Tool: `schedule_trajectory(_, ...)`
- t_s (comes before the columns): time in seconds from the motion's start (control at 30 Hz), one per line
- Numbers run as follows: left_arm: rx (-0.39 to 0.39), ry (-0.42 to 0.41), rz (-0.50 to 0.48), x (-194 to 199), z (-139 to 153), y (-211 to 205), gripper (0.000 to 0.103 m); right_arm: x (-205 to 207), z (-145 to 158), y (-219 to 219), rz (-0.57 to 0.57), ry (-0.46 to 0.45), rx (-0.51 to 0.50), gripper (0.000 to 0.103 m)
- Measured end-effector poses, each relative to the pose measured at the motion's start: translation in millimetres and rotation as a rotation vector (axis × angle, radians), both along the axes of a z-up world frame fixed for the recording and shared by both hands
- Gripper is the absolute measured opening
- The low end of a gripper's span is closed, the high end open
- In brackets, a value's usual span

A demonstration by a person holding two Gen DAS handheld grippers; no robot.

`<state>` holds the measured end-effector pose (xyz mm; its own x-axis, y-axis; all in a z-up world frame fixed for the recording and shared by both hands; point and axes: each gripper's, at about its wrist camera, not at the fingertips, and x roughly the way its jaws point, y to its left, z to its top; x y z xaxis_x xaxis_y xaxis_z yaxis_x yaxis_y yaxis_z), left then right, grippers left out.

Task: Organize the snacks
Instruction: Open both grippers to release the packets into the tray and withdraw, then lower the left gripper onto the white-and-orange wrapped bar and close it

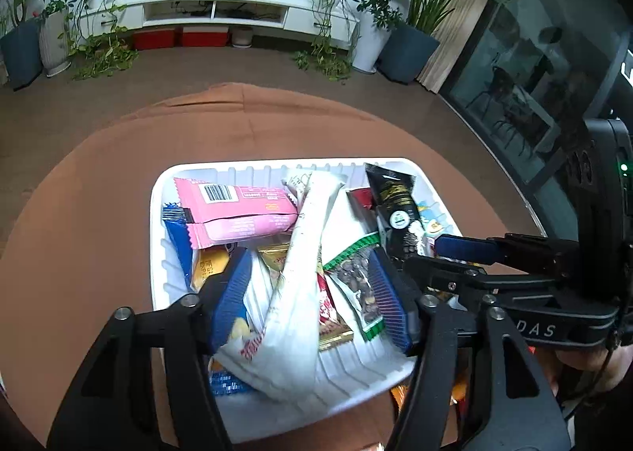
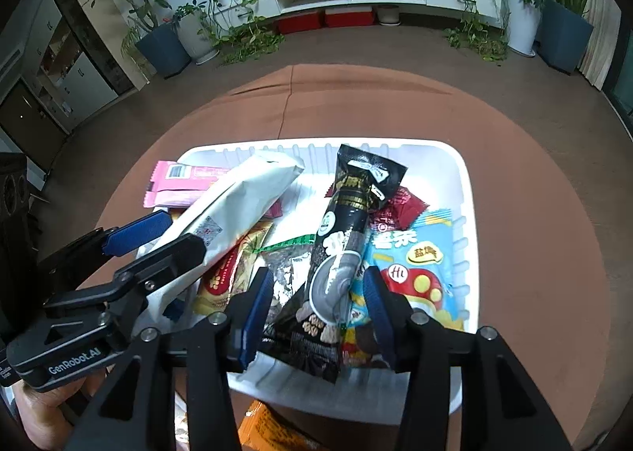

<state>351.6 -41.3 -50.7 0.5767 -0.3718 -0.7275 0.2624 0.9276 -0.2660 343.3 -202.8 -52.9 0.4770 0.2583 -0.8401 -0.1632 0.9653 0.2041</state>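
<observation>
In white tray (image 1: 158, 292), white packet (image 1: 300, 292), black packet (image 2: 340, 245)

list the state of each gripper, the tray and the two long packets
left gripper: open, white packet between its jaws, not pinched
right gripper: open, black packet between its jaws
white tray: piled with snacks
white packet: lying slantwise on the pile
black packet: lying lengthwise on the other snacks
</observation>
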Motion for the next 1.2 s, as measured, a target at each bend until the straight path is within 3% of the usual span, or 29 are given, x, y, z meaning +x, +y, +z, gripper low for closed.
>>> schedule_trajectory(0.1,0.0,-0.017,-0.009,-14.0,10.2,4.7,0.077,-10.6,7.8,-7.3,-0.012,-0.014,0.039,0.064)
schedule_trajectory(0.23,0.022,-0.041,-0.021,-40.1,21.5,14.6,0.103,-34.8,20.5,-23.6,-0.037,-0.054,0.155,0.083)
schedule_trajectory(0.53,0.124,-0.066,-0.152,-108.5,13.7,26.5,0.103,-117.6,30.5,-57.8,-0.057,-0.136,0.384,0.092)
schedule_trajectory(0.67,0.157,-0.056,-0.207,-141.4,0.0,23.3,0.103,-155.2,19.5,-64.1,-0.076,-0.133,0.407,0.093)
schedule_trajectory(0.87,0.132,-0.076,-0.309,-181.1,-12.5,11.5,0.103,-210.8,-3.1,-76.0,-0.138,-0.128,0.431,0.093)
schedule_trajectory(1.2,0.303,-0.037,-0.517,-188.8,-26.1,-18.0,0.103,-245.7,-24.3,-78.4,-0.158,-0.083,0.444,0.093)
